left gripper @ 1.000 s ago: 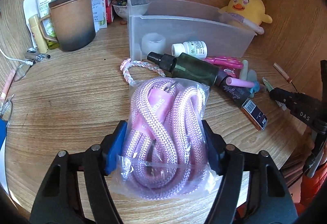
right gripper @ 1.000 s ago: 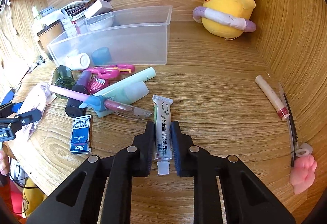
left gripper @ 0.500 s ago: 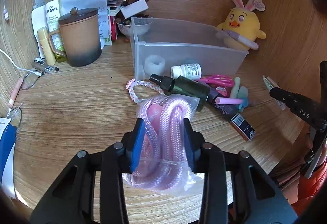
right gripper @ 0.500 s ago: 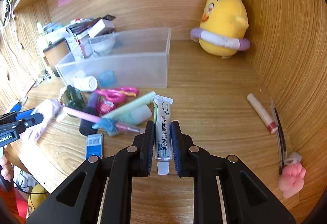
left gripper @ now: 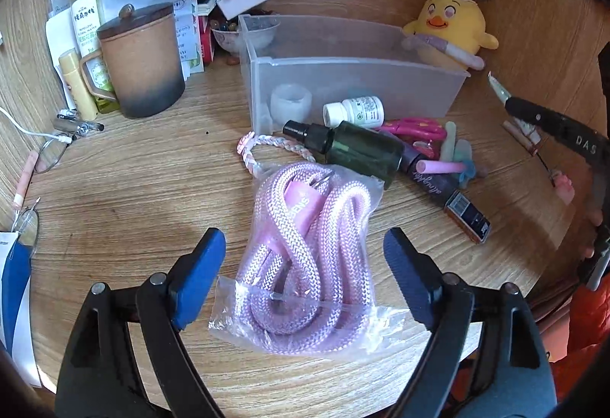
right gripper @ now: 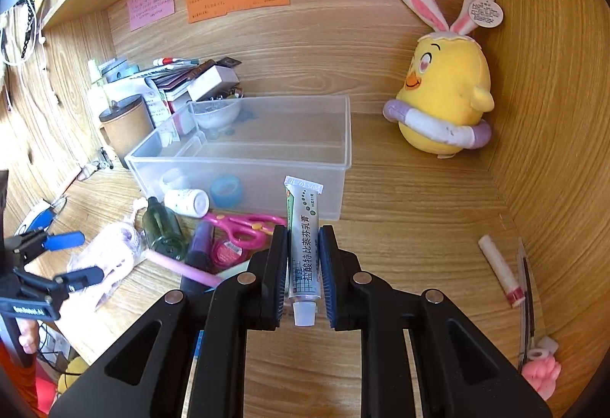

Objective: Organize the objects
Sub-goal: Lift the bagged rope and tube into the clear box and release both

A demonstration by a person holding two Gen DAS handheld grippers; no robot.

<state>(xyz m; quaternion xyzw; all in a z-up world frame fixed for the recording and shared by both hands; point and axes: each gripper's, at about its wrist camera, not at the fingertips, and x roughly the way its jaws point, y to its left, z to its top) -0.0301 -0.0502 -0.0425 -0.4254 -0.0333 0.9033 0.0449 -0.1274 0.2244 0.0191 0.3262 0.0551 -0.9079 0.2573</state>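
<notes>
From the left wrist view we see our left hand-held gripper [left gripper: 305, 265] released, its jaws having just been opening; the bag of pink rope [left gripper: 310, 254] lies on the desk [left gripper: 133, 196] between the blue pads [left gripper: 200, 277], which stand clear of it. Farther off sits the clear plastic bin [left gripper: 343, 90]. Through its frosted wall we make out a white ring-shaped thing [left gripper: 291, 102] inside at the left end; the rest of the bin looks bare. Just in front of it lie a white pill bottle [left gripper: 354, 111], a dark green spray bottle [left gripper: 350, 147] and pink scissors [left gripper: 415, 126]. A lidded brown mug [left gripper: 141, 63] stands to the far left, and a small bowl [left gripper: 248, 34] holding dark bits sits behind the bin.

From the right wrist view our right hand-held gripper [right gripper: 304, 265] is clenched on a tube of ointment [right gripper: 303, 246], cap toward us, lifted off the desk in front of the bin. Here the bin's inside shows a white ring and a blue ring [right gripper: 227, 190] against the near wall. A yellow plush chick [right gripper: 444, 105] sits in the far right corner, outside the bin.
</notes>
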